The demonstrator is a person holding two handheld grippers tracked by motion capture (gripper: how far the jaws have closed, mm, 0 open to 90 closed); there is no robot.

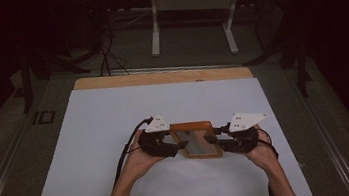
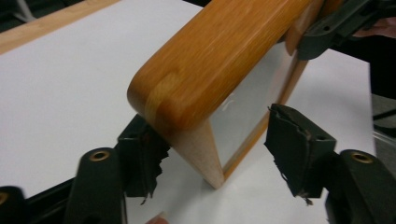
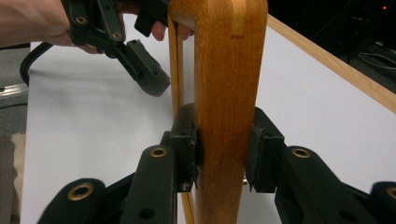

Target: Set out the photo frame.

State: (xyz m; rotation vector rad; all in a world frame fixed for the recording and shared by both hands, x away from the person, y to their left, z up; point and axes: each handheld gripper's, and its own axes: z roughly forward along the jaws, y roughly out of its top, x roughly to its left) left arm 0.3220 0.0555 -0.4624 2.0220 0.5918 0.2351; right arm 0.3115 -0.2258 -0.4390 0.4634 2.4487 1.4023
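Right gripper (image 3: 219, 154) has the wooden frame (image 1: 198, 139) clamped: both fingers (image 3: 184, 149) press flat on the two faces of one side rail. Left gripper (image 2: 219, 154) isn't on it yet. Its fingers (image 2: 296, 149) stand partly open and straddle the opposite corner, one tucked close by the wood, the other clear of it with a visible gap.

Step in hand, as I read it: get the second grip on the far rail.
- Hold the right hand steady; it's the only thing carrying the frame.
- Slide the left fingers further onto the rail before closing, so the pads land on flat wood, not the rounded corner.
- Keep pads off the panel; grip the wood only.
- Close square to the rail. A skewed pinch will likely twist the frame against the right-hand clamp.

Frame sits mid-bench over the white sheet (image 1: 116, 135), between the two hands, tilted, with one corner down near the sheet. I can't tell if that corner touches.

Looks: rectangular, orange-brown varnished wood, rounded outer edges, visible grain and a corner joint. Inner strip is thinner. Pale glossy panel in the middle, glass or mirror, can't say which.
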